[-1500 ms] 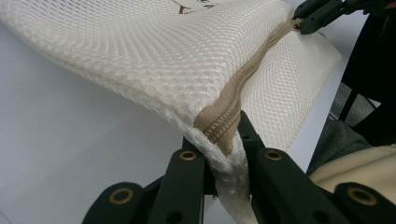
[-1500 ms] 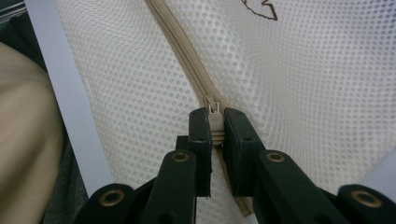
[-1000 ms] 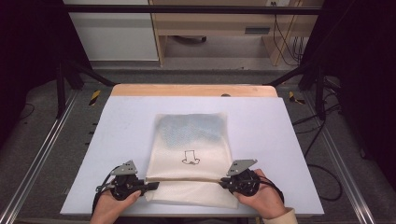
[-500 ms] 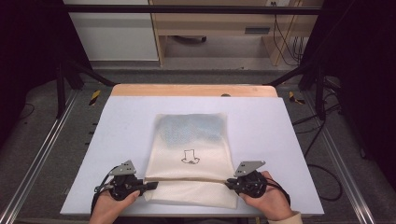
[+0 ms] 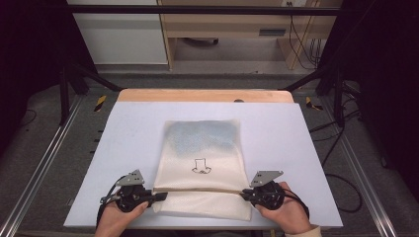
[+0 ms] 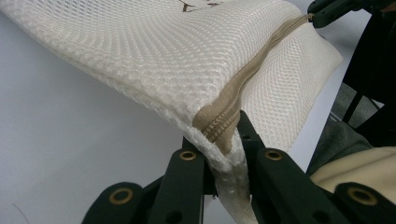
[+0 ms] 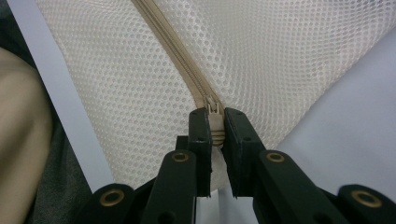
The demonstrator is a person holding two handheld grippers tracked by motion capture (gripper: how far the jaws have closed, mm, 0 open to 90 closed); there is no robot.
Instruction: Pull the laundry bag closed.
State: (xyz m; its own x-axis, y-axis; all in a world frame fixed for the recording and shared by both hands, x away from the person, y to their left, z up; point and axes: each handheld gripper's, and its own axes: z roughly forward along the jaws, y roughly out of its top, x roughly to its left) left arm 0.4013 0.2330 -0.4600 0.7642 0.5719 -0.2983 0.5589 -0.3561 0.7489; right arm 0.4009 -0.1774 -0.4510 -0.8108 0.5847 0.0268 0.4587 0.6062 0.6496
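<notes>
One mesh bag (image 5: 202,158) with one zipper (image 5: 197,189), two grippers, left (image 5: 157,196) and right (image 5: 245,195), one table (image 5: 133,128).

A small dark emblem (image 5: 201,166) on the mesh bag (image 5: 205,148) is proving too small to read from the high view. The left gripper (image 6: 223,154) is hiding the bag's pinched corner between its jaws, while the right gripper (image 7: 215,135) is covering the zipper's (image 7: 187,70) end. The person's forearms are running off the near edge.
</notes>
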